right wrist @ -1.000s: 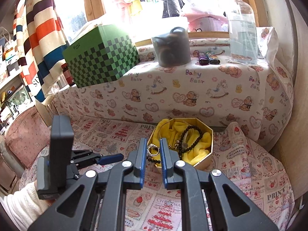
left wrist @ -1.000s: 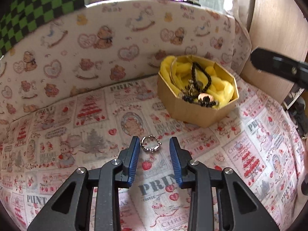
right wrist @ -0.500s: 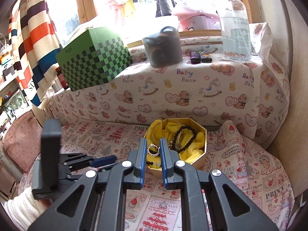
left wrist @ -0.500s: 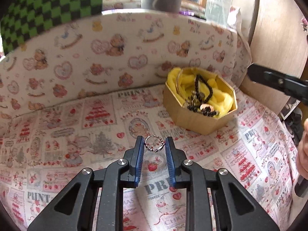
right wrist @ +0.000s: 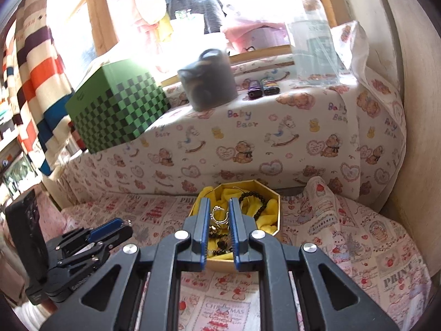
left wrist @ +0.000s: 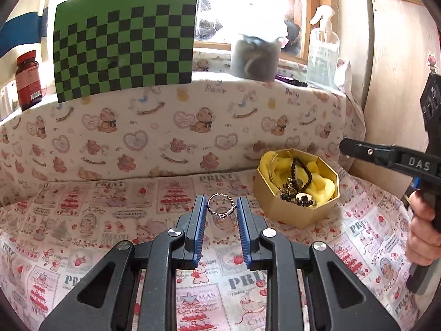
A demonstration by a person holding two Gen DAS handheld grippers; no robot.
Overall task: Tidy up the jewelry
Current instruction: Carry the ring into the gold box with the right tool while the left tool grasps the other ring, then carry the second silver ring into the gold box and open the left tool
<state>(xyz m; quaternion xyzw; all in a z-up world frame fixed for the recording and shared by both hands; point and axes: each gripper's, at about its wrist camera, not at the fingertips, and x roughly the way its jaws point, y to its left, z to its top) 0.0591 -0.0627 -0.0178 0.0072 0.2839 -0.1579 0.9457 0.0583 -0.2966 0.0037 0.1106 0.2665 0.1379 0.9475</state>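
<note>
Cloth (left wrist: 248, 284) txt "PRINT", "Baby Bear"; right gripper (left wrist: 344, 146) mkd "DAS".

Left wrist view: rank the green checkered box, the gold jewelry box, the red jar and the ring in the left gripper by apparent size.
1. green checkered box
2. gold jewelry box
3. red jar
4. ring, smallest though nearest the camera.

The red jar stands farther back, so its true size against the gold jewelry box is unsure.

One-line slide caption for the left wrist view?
Left gripper pinches a beaded silver ring above the printed cloth, gold jewelry box to its right.
</note>
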